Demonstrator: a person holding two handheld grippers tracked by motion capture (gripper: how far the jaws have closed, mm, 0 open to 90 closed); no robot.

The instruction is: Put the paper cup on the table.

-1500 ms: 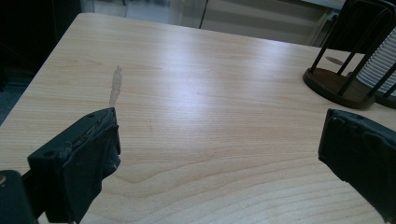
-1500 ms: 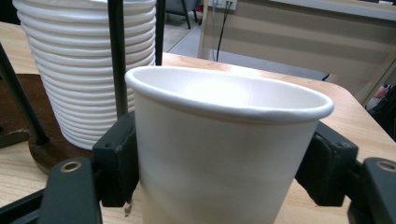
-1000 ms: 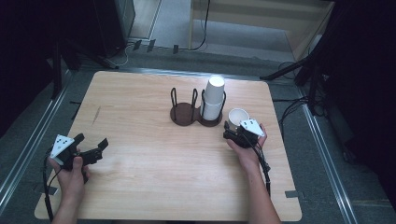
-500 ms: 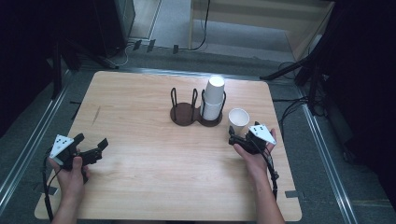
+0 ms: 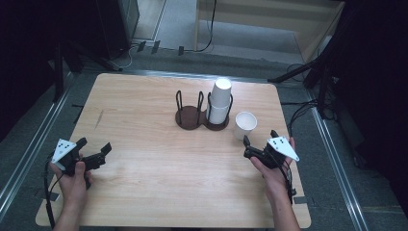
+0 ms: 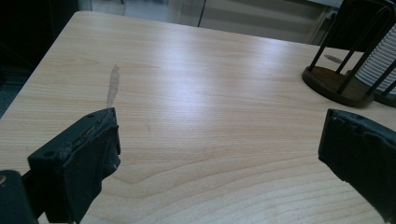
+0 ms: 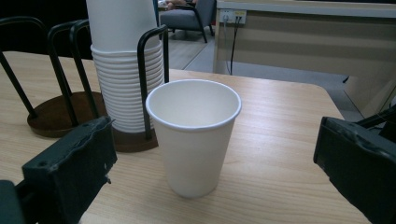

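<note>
A single white paper cup point(image 5: 245, 124) stands upright on the wooden table point(image 5: 144, 192), just right of a dark two-ring cup holder point(image 5: 190, 118). The holder's right ring carries a stack of white cups point(image 5: 220, 101); its left ring is empty. My right gripper point(image 5: 260, 139) is open a little behind the single cup, apart from it. In the right gripper view the cup point(image 7: 194, 135) stands ahead of the wide-open jaws of that gripper point(image 7: 215, 165), with the stack point(image 7: 122, 70) behind it. My left gripper point(image 5: 94, 144) is open near the table's left front, holding nothing; its own view looks between its spread jaws point(image 6: 219, 161) at bare wood.
The empty holder ring point(image 6: 336, 84) and the edge of the stack point(image 6: 380, 60) lie far right in the left gripper view. A pale scuff mark point(image 6: 112, 84) marks the wood. Metal rails point(image 5: 29, 149) run along both table sides, and cables point(image 5: 308, 108) lie past the right edge.
My right gripper has let go of the single cup and drawn back toward the near right. The cup stays upright on the table. My left gripper has not moved.
</note>
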